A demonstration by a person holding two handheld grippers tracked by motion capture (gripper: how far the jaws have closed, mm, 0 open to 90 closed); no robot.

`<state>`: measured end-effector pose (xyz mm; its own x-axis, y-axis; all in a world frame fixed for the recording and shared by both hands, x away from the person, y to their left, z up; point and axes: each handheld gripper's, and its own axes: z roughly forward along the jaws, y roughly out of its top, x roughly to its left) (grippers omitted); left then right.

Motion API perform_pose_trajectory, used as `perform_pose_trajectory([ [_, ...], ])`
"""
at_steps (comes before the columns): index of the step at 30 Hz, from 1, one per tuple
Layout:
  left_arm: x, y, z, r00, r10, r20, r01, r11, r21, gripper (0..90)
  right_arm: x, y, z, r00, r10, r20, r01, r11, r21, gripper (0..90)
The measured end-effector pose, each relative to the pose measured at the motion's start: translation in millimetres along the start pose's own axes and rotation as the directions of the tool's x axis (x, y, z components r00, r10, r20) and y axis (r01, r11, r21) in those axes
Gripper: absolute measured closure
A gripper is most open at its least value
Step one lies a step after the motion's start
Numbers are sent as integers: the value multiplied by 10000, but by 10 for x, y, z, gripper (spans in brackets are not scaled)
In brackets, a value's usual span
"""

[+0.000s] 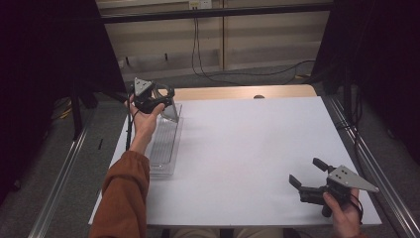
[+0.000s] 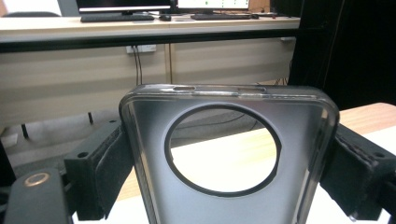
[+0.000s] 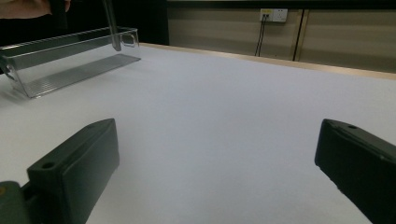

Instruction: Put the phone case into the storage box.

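Observation:
A smoky clear phone case [image 2: 299, 130] with a large round camera hole stands upright between the jaws of my left gripper [image 2: 229, 172], which is shut on its two long sides. From above, the left gripper [image 1: 157, 100] is held at the table's far left, and the case [image 1: 170, 113] hangs from it over the far end of a long clear plastic tray [image 1: 163, 166]. My right gripper [image 1: 307, 171] rests near the front right corner, open with nothing between its fingers [image 3: 74, 172]. In the right gripper view the tray [image 3: 70, 70] lies at the upper left, with the case [image 3: 112, 23] dipping into it.
The white tabletop [image 1: 247, 148] has a wooden strip [image 1: 237, 92] along its far edge. Metal rails [image 1: 366, 158] run along both sides of the table. Cables [image 1: 198, 54] hang down the back wall, and dark curtains stand on both sides.

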<state>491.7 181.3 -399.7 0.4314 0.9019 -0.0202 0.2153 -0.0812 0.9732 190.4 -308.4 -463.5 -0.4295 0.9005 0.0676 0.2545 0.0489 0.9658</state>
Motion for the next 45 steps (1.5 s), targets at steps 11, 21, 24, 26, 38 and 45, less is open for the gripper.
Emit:
perform_pose_trajectory([
  [11, 49, -89, 125, 9998, -97, -149, 100, 9998, 149, 121, -1, 0, 0, 10000, -50, -64, 50, 10000, 36, 0],
  [21, 60, -152, 196, 9997, -192, -168, 196, 9995, 242, 119, 5, -3, -1, 10000, -11, -88, 11, 10000, 59, 0],
  [24, 65, -158, 206, 9992, -310, -260, 314, 9994, 164, 118, 4, -5, 5, 9999, -59, -109, 60, 10000, 69, 0],
  [26, 66, -157, 208, 9989, -342, -313, 348, 9992, 181, 117, 5, -6, 6, 9999, -98, -133, 99, 9999, 68, 0],
  [38, 29, -95, 291, 9963, -215, -837, 271, 9974, 669, 103, 5, -9, 11, 9998, -96, -185, 97, 9999, 64, 0],
  [45, 14, -57, 333, 9945, -158, -1035, 209, 9986, 483, 83, 6, -10, 11, 9997, -58, -222, 59, 9999, 83, 0],
])
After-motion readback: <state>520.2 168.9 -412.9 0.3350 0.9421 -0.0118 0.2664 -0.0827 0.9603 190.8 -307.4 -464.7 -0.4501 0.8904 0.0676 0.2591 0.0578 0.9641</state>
